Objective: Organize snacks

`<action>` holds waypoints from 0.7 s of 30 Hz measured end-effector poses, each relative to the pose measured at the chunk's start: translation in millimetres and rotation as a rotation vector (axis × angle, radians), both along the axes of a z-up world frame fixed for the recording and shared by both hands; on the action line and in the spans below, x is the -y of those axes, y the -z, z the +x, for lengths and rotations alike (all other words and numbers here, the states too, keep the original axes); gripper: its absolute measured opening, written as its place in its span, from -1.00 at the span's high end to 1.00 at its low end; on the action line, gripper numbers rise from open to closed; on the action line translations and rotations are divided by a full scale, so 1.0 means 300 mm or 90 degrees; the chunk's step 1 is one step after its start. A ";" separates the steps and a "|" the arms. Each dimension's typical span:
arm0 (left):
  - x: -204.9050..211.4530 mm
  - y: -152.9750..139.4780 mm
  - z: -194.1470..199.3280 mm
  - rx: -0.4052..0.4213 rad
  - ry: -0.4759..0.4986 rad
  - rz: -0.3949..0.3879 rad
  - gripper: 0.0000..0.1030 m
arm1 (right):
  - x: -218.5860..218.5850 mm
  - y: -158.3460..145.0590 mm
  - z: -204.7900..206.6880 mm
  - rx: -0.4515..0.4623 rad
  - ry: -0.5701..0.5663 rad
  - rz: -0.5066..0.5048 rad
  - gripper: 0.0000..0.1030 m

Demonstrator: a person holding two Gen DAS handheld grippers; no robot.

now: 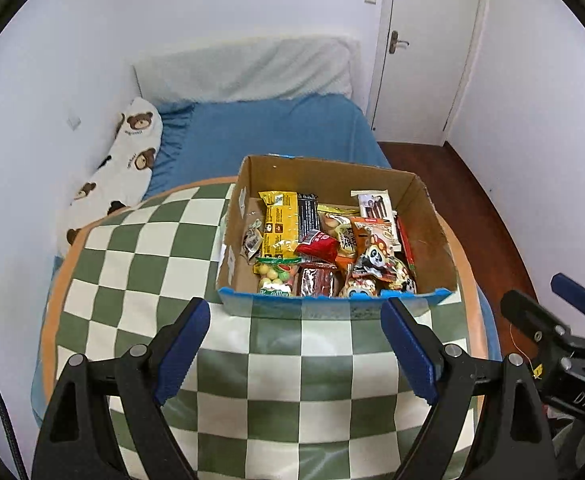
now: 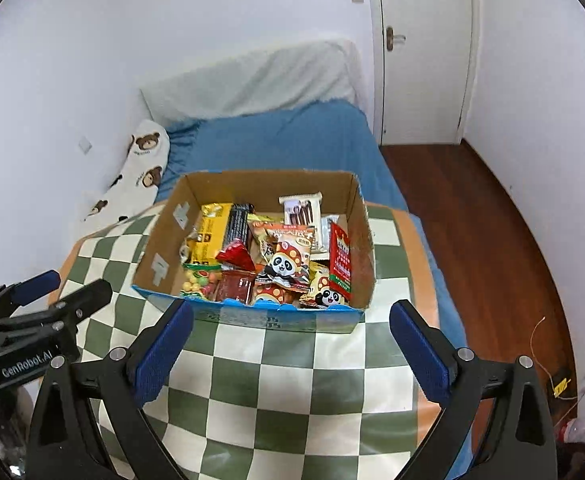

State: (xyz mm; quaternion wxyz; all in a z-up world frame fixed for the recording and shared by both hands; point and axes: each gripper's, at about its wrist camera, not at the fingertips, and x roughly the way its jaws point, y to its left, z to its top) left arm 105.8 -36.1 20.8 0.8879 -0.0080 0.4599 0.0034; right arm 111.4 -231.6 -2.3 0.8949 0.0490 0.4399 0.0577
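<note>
While nothing is lifted yet, seems the very start of the sorting: all snacks lie mixed in the cardboard box (image 1: 334, 184), which sits on the green-and-white checkered cloth (image 1: 132, 264) over a round cushion or low seat on the bed (image 1: 260, 128). No bench to be seen.

Inside the box: yellow packet (image 1: 279, 224) at the left, dark bar (image 1: 307, 216) beside it, red wrapper (image 1: 319, 247) near the middle, bag of round coloured candies (image 1: 274, 276) at the near left corner, panda packets (image 2: 286, 266) at the near right, white packet with chocolate sticks (image 2: 301, 210) at the far side, red-and-green box (image 2: 340, 258) standing against the right wall.

Left hand-held gripper (image 1: 295, 354): wide open, holding nothing, hovering just before the near blue edge of the box. Right hand-held gripper (image 2: 290, 354): also wide open and empty, same height, beside the left one.

Next move probably: reach over the near edge, pinch one top packet by its flat side, perhaps a panda packet, without crushing it, and find a free place on the cloth.

Writing: Chinese characters on several packets, too small to read. Readable on the left gripper body "GenRobot.AI", on the right one only "DAS".
</note>
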 end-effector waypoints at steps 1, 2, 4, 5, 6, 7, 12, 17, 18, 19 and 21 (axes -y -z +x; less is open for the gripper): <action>0.000 -0.012 -0.021 0.004 -0.001 0.001 -0.70 | 0.000 -0.021 -0.029 0.008 0.002 -0.003 -0.95; 0.001 -0.021 -0.042 0.006 0.000 0.001 -0.70 | -0.001 -0.037 -0.054 0.015 0.003 -0.005 -0.95; 0.001 -0.043 -0.076 0.013 0.000 0.005 -0.70 | 0.001 -0.071 -0.097 0.029 0.004 -0.008 -0.95; 0.004 -0.054 -0.097 0.017 -0.002 0.009 -0.70 | 0.002 -0.091 -0.122 0.038 0.006 -0.012 -0.95; 0.004 -0.064 -0.114 0.021 -0.002 0.011 -0.70 | 0.002 -0.106 -0.142 0.045 0.009 -0.016 -0.95; 0.005 -0.070 -0.127 0.023 -0.003 0.015 -0.70 | 0.004 -0.121 -0.164 0.052 0.012 -0.020 -0.95; 0.009 -0.098 -0.197 0.032 -0.006 0.016 -0.70 | 0.001 -0.184 -0.256 0.076 0.015 -0.031 -0.97; 0.009 -0.112 -0.236 0.045 -0.012 0.020 -0.84 | -0.005 -0.199 -0.300 0.075 0.010 -0.033 -0.98; 0.008 -0.114 -0.241 0.049 -0.013 0.018 -0.97 | -0.005 -0.199 -0.304 0.075 0.011 -0.033 -0.99; 0.006 -0.116 -0.245 0.053 -0.012 0.013 -0.99 | -0.005 -0.198 -0.309 0.074 0.011 -0.035 -1.00; 0.007 -0.121 -0.253 0.060 -0.013 0.015 -0.99 | -0.002 -0.196 -0.316 0.073 0.013 -0.035 -1.00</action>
